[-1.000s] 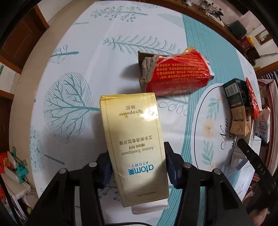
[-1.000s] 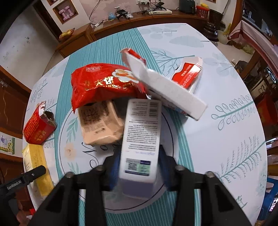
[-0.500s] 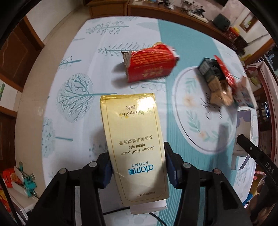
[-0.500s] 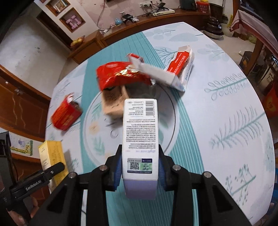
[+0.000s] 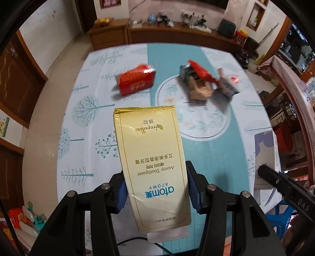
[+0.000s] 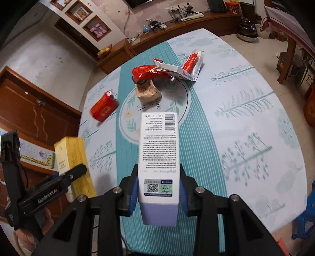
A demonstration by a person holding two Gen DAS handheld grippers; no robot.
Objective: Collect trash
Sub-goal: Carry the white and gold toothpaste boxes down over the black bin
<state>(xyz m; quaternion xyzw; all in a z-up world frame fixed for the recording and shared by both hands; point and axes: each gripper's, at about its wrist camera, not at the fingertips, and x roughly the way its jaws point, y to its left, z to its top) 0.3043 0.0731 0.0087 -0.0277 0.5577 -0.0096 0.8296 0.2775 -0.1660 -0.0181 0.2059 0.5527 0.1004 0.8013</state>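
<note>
- Left tool (image 5: 155,189) clamps flat yellow cardboard toothpaste box (image 5: 151,157), now lifted clear of worktop (image 5: 246,122).
- Right tool (image 6: 158,194) grips white-lilac carton (image 6: 158,153), also raised.
- Red packet (image 5: 136,81) remains mid-worktop; more trash left.

The counter (image 5: 206,153) wears a white cloth printed with teal trees, a broad teal stripe down its middle and a ringed round motif (image 6: 153,110) on that stripe. Beyond its far edge a long wooden sideboard (image 5: 177,37) runs along the wall, strewn with cables and small clutter, with a dark green box (image 5: 226,27) toward its right end. Brown wooden cabinet doors (image 6: 37,112) stand at the left, and wall niches (image 6: 84,17) hold small ornaments.
</note>
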